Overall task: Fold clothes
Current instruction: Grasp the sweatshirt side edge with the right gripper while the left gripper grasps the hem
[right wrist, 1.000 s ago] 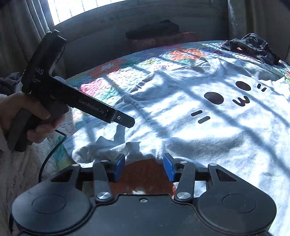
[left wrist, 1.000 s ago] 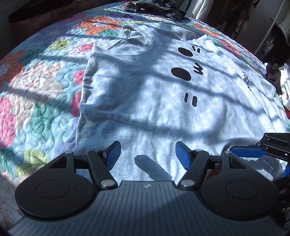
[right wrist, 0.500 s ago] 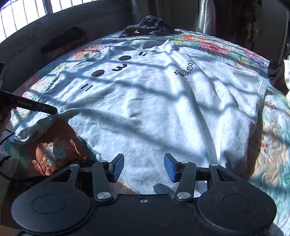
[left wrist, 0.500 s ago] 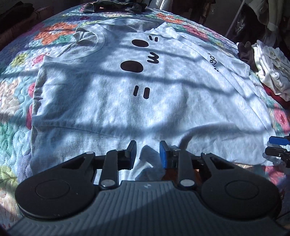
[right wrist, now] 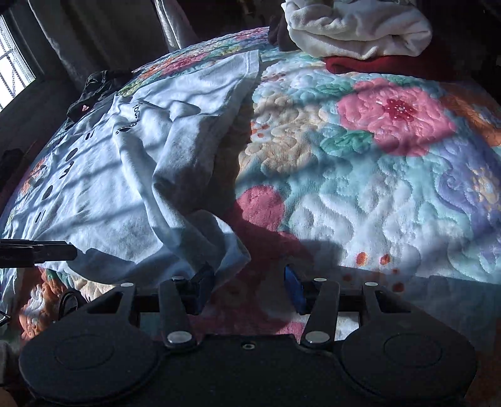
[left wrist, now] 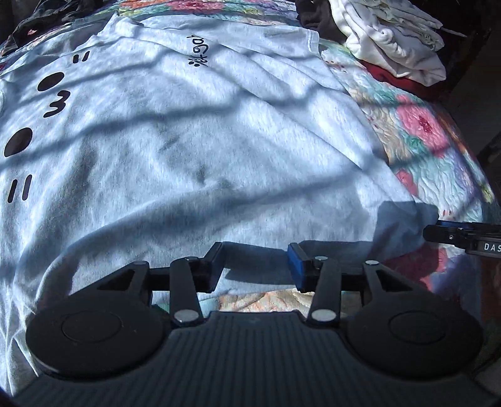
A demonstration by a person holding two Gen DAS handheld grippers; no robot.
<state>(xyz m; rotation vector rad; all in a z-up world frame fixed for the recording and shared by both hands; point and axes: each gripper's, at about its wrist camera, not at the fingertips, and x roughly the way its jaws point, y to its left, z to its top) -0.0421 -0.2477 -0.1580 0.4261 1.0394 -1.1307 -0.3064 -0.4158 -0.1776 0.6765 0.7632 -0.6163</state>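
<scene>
Two hand-held grippers work the near hem of a pale grey T-shirt (left wrist: pixel 194 131) that lies spread face up on a flowered quilt (right wrist: pixel 375 175), its printed face toward nine o'clock in the left wrist view. The left hand-held gripper (left wrist: pixel 255 266) sits over the hem with its jaws parted; they have just been widening again, and the cloth lies under them, not pinched. The right hand-held gripper (right wrist: pixel 247 288) is also agape at the shirt's corner, where a rumpled fold drapes against its left finger at ten o'clock, but nothing is clamped. To do this step well, I judge each should close on the hem through both layers, near the two corners, so the bottom edge lifts straight. The right one likely needs to slide toward nine o'clock to get the corner between its pads. The bunched side at twelve o'clock may want smoothing first. Folded white clothes (right wrist: pixel 357 28) rest at the quilt's far edge.
</scene>
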